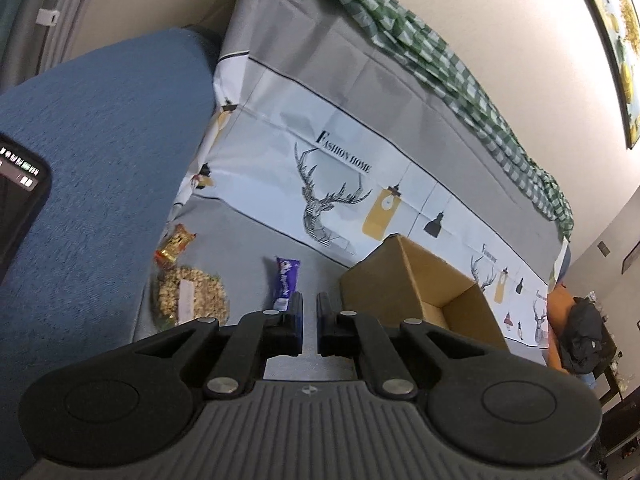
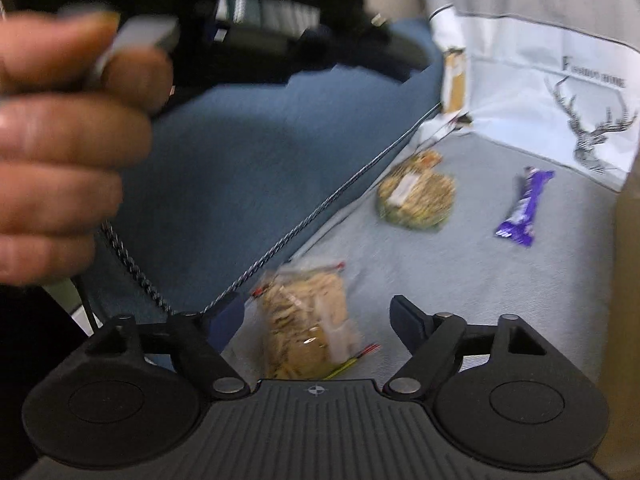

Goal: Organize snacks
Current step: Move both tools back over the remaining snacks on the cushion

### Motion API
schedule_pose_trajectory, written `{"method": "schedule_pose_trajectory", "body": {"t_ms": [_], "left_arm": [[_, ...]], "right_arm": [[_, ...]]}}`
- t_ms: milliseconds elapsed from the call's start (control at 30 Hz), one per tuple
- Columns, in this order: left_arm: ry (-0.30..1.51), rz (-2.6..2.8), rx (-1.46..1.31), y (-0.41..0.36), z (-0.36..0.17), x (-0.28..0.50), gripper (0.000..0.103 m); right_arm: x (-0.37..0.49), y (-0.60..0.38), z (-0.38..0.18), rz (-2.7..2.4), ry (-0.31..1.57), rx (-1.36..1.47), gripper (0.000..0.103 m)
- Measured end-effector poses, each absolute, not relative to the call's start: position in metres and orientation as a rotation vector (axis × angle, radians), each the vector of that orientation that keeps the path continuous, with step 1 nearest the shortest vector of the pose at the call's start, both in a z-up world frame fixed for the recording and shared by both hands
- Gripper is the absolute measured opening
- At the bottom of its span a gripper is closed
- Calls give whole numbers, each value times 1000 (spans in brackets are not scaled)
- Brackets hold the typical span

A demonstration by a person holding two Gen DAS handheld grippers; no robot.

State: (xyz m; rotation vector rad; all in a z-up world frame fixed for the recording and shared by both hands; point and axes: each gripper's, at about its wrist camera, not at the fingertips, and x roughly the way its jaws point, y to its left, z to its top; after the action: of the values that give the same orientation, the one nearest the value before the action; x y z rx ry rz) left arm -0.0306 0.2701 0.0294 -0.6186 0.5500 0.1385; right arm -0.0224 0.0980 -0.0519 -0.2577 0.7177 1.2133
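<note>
A grey cloth surface (image 1: 240, 240) carries everything; whether it is a bed or a sofa seat cannot be told. An open cardboard box (image 1: 420, 292) stands on it. Taking the box as landmark: a purple snack bar (image 1: 286, 282) lies just left of it, a round clear bag of nuts (image 1: 192, 296) farther left, an orange packet (image 1: 176, 244) behind that bag. A clear bag of biscuits (image 2: 308, 328) lies nearer the camera.
</note>
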Motion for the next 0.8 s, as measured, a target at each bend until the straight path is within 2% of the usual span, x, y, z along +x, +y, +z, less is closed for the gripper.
{"method": "schedule_pose_trajectory", "body": {"t_ms": [100, 200, 300, 433, 633, 733, 800], "left_arm": [[568, 141, -615, 272, 27, -31, 5], [578, 145, -613, 273, 25, -30, 5], [587, 153, -629, 276, 22, -29, 5], [591, 173, -638, 278, 20, -27, 5], [601, 240, -651, 283, 16, -24, 7], [622, 276, -639, 282, 12, -16, 15], [657, 310, -626, 280, 6, -7, 16]], "right_arm": [[-31, 107, -61, 1200, 714, -344, 79], [-39, 109, -69, 1206, 698, -419, 50], [-42, 105, -67, 1215, 661, -448, 43], [-37, 94, -57, 1185, 610, -441, 39], [-22, 71, -42, 1027, 547, -475, 38], [-10, 63, -46, 943, 580, -506, 38], [-5, 62, -53, 900, 604, -541, 39]]}}
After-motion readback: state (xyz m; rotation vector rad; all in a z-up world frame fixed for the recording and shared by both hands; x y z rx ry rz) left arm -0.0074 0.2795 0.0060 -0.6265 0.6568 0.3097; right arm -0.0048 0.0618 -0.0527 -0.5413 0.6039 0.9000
